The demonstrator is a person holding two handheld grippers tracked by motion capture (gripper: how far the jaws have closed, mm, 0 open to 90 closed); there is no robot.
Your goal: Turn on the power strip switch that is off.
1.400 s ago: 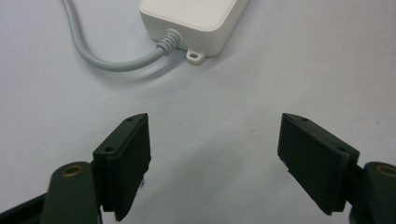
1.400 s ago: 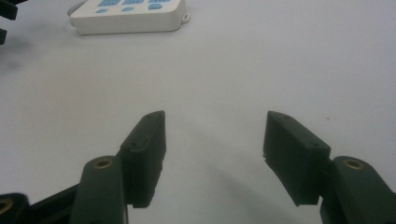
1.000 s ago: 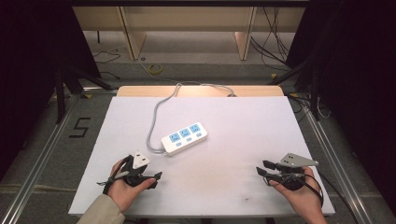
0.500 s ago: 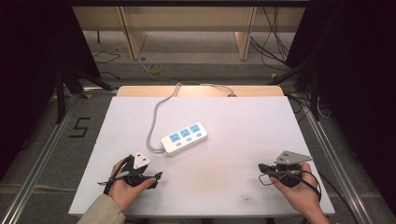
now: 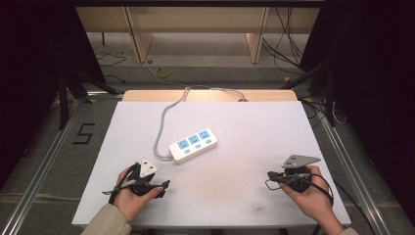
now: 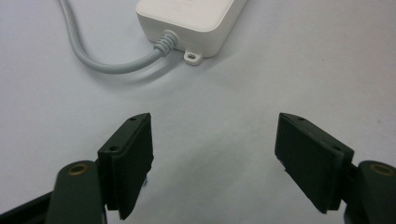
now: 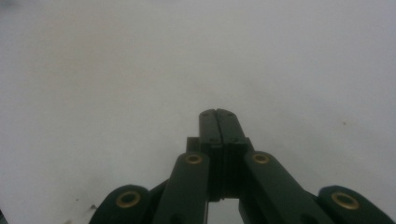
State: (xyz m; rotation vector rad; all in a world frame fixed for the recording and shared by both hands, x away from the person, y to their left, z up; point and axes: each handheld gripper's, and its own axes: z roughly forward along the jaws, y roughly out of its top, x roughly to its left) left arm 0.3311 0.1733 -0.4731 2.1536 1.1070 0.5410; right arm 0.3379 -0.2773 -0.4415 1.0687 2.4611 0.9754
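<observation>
Resting low near the white worktop's [image 5: 235,196] front edge, left tongs [image 6: 215,154] gape toward the white three-socket power strip [image 5: 194,145], seemingly ready; right tongs [image 7: 218,122] pressed together, empty

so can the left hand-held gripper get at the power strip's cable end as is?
Probably yes: the left hand-held gripper is open, facing the power strip, with bare table between them.

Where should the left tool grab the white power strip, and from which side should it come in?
Best bet is the near short end of the power strip, where the grey cord enters. The left tool is open and already faces that end, so come straight forward, low over the white table. The strip lies flat; the pads would likely close best across its narrow width, just beyond the cord's collar.
</observation>
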